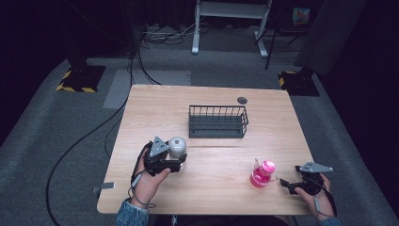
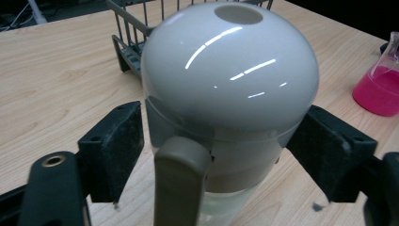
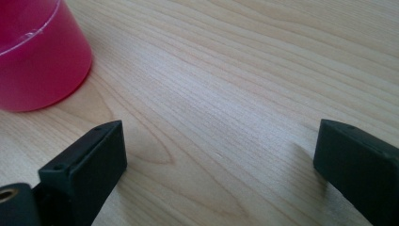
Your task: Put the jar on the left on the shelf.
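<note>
A clear bottle with a glossy grey dome cap (image 1: 177,146) stands on the wooden table (image 1: 155,108), left of centre. My left gripper (image 1: 180,161) is shut on it, one black pad against each side just below the cap. In the left gripper view the dome cap (image 2: 230,70) rises between the jaws of the left gripper (image 2: 221,141), and a grey strap hangs down its near side. My right gripper (image 1: 285,183) rests low at the table's front right, open, with bare wood between the jaws of the right gripper (image 3: 221,150). A pink bottle (image 1: 261,176) stands just to its left.
A black wire basket (image 1: 218,121) sits at the middle back of the table, behind the grey-capped bottle, and the basket (image 2: 127,52) shows past the dome. The pink bottle (image 3: 37,61) is close to my right jaws. Cables, stands and striped floor weights lie beyond the table.
</note>
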Available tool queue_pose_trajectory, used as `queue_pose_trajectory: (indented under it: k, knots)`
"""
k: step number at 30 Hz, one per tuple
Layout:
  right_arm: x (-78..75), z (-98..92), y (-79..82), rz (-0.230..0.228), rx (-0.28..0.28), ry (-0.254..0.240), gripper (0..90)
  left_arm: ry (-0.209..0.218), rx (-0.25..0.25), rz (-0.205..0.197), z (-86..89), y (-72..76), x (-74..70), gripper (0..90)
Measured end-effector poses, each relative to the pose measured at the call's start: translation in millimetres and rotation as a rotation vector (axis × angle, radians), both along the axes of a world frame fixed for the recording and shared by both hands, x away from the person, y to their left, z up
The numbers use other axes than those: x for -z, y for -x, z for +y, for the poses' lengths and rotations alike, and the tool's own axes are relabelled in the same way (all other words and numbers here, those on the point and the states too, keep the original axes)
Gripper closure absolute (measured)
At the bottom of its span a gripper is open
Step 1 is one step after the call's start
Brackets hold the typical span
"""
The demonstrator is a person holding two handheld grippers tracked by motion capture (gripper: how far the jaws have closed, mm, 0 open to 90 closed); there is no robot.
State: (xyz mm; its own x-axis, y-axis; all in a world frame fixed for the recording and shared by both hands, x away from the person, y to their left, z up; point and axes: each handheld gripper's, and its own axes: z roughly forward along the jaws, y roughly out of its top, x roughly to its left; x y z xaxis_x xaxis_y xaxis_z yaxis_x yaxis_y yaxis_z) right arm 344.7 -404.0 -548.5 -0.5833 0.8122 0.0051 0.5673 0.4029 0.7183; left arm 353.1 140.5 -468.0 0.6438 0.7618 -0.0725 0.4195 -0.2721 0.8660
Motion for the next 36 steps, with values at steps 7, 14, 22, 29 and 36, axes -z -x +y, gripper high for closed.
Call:
queue_pose_trajectory:
  k: [7,14,22,29,36]
  knots:
    - [0.0,0.0,0.0,0.000,0.000,0.000,2.9,-0.024,0.000,-0.013,0.3,-0.1,0.9,29.3]
    - [0.0,-0.1,-0.5,0.000,-0.001,0.000,2.8,-0.040,-0.012,-0.020,-1.7,-0.6,-0.6,29.5]
    - [0.0,-0.1,-0.5,0.000,-0.001,0.000,2.8,-0.054,-0.009,-0.014,-6.0,-3.7,-3.9,29.6]
    - [0.0,-0.1,-0.5,0.000,-0.001,0.000,2.8,-0.025,-0.003,-0.052,-7.6,-2.8,-15.8,29.9]
    - [0.0,-0.1,-0.5,0.000,-0.001,0.000,2.9,-0.055,0.006,-0.054,-10.5,-3.5,-25.1,30.8]
